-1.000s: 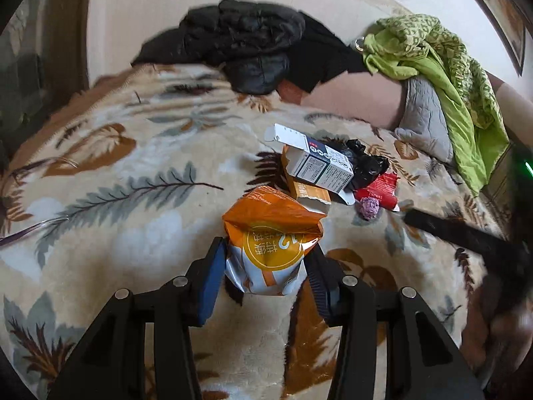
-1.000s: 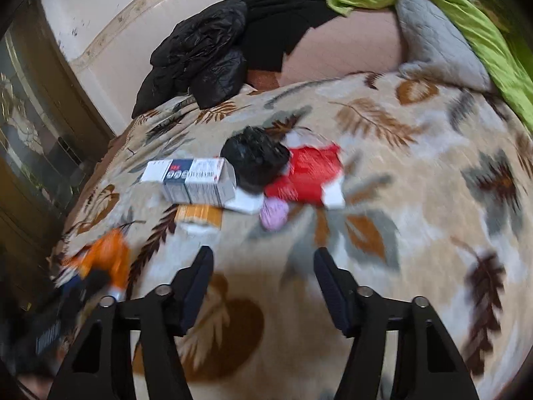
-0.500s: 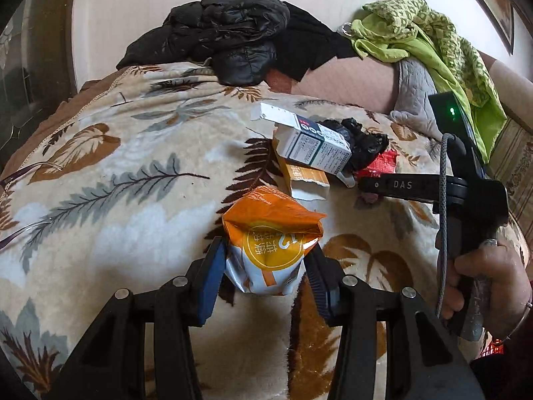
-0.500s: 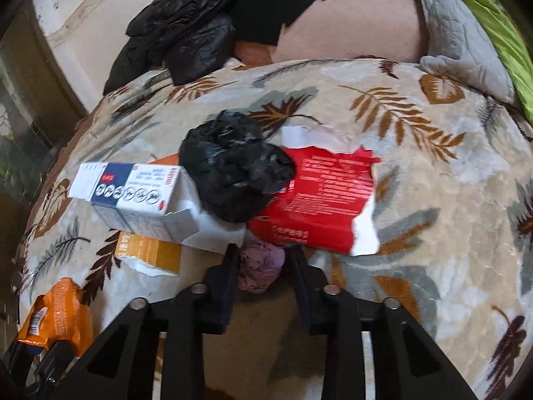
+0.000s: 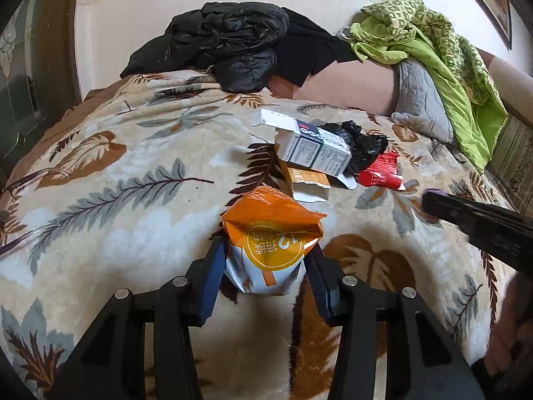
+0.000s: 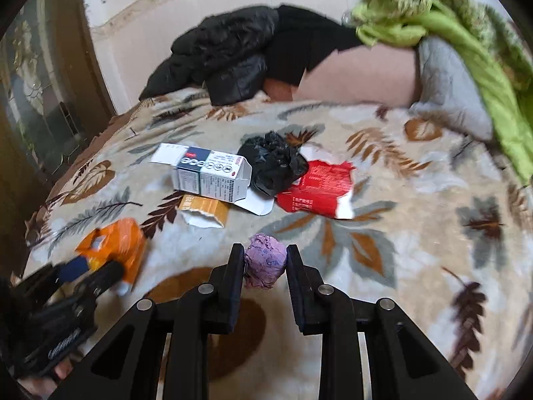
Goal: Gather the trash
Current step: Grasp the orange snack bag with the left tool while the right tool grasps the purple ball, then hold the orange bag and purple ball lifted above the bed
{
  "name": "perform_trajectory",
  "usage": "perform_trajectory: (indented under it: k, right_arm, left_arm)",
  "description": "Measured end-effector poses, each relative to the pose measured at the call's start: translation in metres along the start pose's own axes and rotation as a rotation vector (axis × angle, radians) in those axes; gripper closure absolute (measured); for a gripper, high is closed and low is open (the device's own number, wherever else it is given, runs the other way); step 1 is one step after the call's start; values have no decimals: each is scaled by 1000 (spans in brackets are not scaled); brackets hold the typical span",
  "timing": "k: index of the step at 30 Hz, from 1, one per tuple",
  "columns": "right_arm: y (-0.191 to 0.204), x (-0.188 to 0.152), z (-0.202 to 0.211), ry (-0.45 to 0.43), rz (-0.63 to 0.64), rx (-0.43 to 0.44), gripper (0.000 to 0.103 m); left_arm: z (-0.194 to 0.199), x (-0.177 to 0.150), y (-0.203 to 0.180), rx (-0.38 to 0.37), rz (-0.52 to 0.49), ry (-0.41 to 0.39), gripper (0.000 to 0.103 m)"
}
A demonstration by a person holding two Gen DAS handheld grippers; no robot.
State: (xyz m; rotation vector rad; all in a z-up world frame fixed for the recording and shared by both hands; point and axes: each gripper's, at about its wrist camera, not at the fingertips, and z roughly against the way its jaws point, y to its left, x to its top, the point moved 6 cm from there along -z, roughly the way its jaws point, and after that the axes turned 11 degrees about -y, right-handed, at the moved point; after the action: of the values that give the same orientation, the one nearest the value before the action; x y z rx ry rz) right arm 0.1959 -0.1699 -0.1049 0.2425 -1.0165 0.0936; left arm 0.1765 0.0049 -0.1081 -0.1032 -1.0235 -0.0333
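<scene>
My left gripper (image 5: 266, 263) is shut on an orange and white snack bag (image 5: 271, 240) held over the leaf-patterned blanket (image 5: 116, 183). My right gripper (image 6: 265, 263) is shut on a crumpled purple paper ball (image 6: 265, 261), lifted off the blanket. On the blanket lie a white and dark carton (image 6: 210, 175), a torn orange box (image 6: 205, 211), a crumpled black plastic bag (image 6: 271, 165) and a red wrapper (image 6: 316, 188). The same pile shows in the left wrist view: carton (image 5: 313, 148), orange box (image 5: 306, 181), black bag (image 5: 363, 148), red wrapper (image 5: 379, 171).
Black jackets (image 5: 230, 46) are piled at the far edge of the bed. A green blanket (image 5: 443, 56) and a grey quilted cushion (image 5: 419, 96) lie at the right. A dark wooden door frame (image 6: 40, 106) stands at the left.
My right gripper closed on the purple paper ball beside the red wrapper and pulled back toward me with it. My left gripper kept hold of the orange bag.
</scene>
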Motion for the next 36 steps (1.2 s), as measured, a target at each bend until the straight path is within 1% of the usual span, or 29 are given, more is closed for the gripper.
perform_trajectory:
  k: [4, 7, 12, 15, 18, 21, 26, 36]
  right_arm:
    - [5, -10, 22, -14, 5, -6, 76]
    - [7, -12, 37, -33, -8, -3, 76]
    - [10, -20, 54, -38, -7, 0, 76]
    - [16, -24, 61, -51, 15, 3, 76]
    - [20, -25, 62, -55, 40, -1, 76]
    - [17, -26, 60, -47, 24, 4, 76]
    - [11, -26, 59, -39, -21, 10, 76]
    - [14, -26, 57, -34, -14, 16, 76]
  left_arm:
    - [13, -2, -7, 0, -31, -15, 57]
    - [28, -4, -12, -8, -33, -20, 57]
    - [56, -15, -22, -18, -62, -21, 57]
    - [63, -17, -22, -5, -82, -28, 57]
    - [62, -17, -20, 11, -75, -27, 57]
    - [60, -18, -18, 30, -84, -28, 57]
    - [58, -18, -17, 41, -101, -32, 57]
    - [55, -19, -17, 57, -118, -36, 57]
